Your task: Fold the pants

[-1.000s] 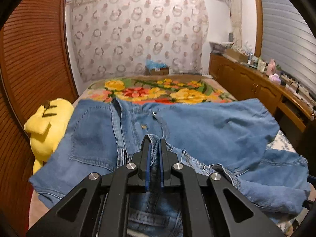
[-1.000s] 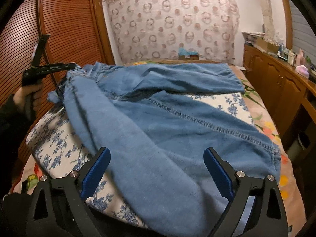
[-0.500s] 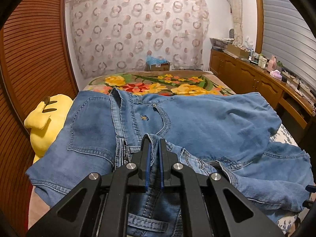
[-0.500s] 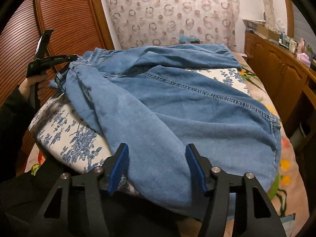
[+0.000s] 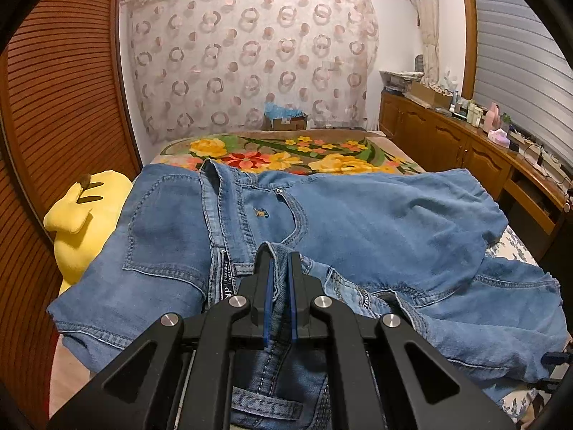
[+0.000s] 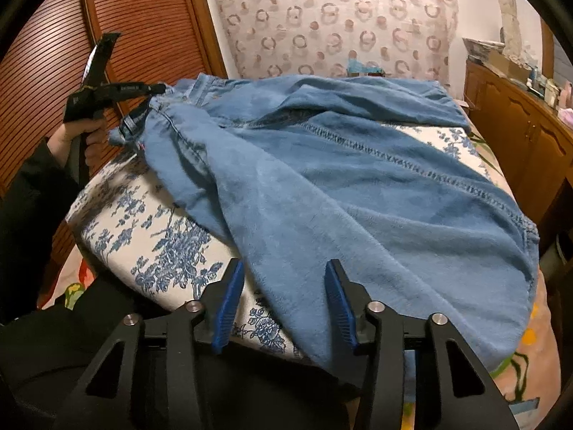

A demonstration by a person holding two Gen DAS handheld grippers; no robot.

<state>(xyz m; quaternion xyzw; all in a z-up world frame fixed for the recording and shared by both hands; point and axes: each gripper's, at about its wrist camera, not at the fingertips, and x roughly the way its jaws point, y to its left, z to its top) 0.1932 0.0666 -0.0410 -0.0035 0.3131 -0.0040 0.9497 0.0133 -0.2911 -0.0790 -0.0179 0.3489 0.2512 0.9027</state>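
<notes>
While the left tool (image 5: 278, 254) pinches their waistband, the rumpled blue jeans (image 6: 358, 179) sprawl between the right tool's (image 6: 283, 268) parted fingers.

I am standing in a home bedroom: a bed (image 5: 515, 247) is lying under a floral blanket (image 5: 286, 154), a yellow plush toy (image 5: 86, 222) is resting at its edge, a ring-patterned curtain (image 5: 250, 57) is hanging behind, and a wooden sideboard (image 5: 462, 150) is carrying what are probably toiletry bottles (image 5: 480, 116) beside louvered wardrobe doors (image 5: 53, 107).

The right gripper (image 6: 283, 301) has narrowed around the jeans (image 6: 358, 186) leg.
</notes>
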